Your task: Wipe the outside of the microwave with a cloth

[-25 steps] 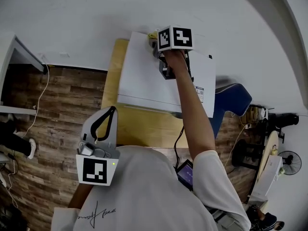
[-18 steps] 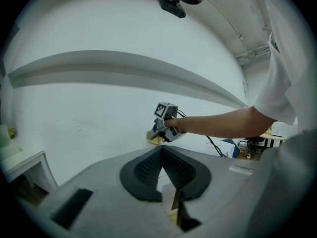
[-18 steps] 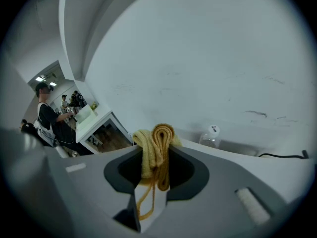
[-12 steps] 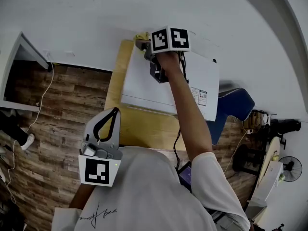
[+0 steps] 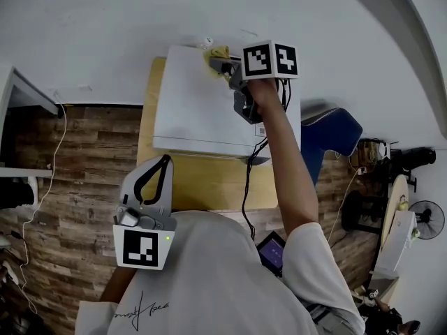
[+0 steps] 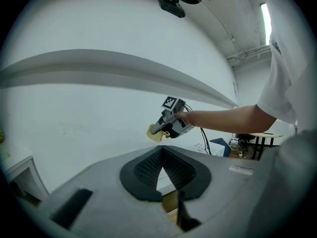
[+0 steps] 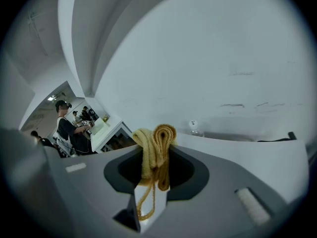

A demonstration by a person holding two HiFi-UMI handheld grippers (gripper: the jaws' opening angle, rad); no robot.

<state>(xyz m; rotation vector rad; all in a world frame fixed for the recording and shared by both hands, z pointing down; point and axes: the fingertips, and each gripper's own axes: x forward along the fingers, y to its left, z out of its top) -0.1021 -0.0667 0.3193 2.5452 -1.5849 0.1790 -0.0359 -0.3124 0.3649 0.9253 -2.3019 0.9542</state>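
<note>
At the microwave (image 5: pixel 195 110) top's rear edge, your right gripper (image 5: pixel 219 61) clamps one yellow cloth (image 5: pixel 218 50); left gripper (image 5: pixel 163 160) closed, empty.

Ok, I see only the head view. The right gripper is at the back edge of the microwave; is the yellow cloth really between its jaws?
Observer: Yes. The right gripper view shows the right gripper shut on the yellow cloth, which is folded double between the jaws.
Operator: And the left gripper, is something in it?
Observer: No. In its own view the left gripper has its jaws together with nothing between them.
Operator: Is somebody near?
Observer: Only far off. The right gripper view shows a person standing in the background.
</note>
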